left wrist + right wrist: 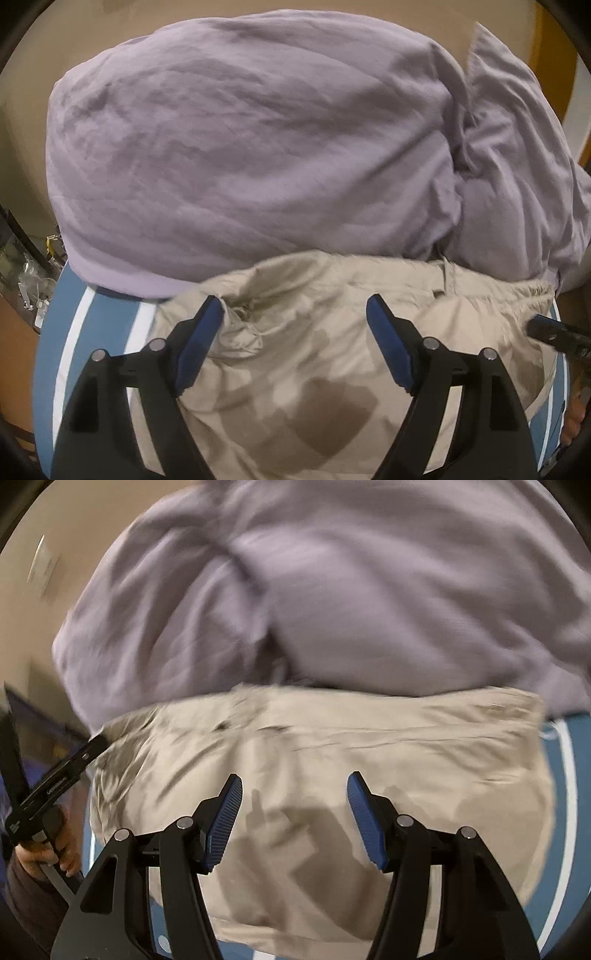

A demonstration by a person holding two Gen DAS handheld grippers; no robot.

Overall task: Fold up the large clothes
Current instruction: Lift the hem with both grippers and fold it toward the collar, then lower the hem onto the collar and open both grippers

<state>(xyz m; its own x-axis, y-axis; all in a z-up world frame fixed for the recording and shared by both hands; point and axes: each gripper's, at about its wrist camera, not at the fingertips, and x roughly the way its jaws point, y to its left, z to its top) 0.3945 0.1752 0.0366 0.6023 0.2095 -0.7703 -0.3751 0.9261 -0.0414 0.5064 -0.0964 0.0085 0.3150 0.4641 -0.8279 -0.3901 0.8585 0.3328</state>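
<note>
A beige garment [314, 354] lies crumpled on a blue surface with white stripes [74, 332], its far edge touching a lavender garment [240, 147] heaped behind it. The left gripper [295, 321] hovers over the beige cloth with its 2 fingers spread, holding nothing. The right gripper [294, 797] is likewise spread and empty above the same cloth.

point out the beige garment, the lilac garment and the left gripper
beige garment [314, 369]: left wrist view, wrinkled middle below the waistband.
lilac garment [240, 155]: left wrist view, broad top surface.
left gripper [295, 347]: left wrist view, open gap midway between the blue fingertips.
</note>
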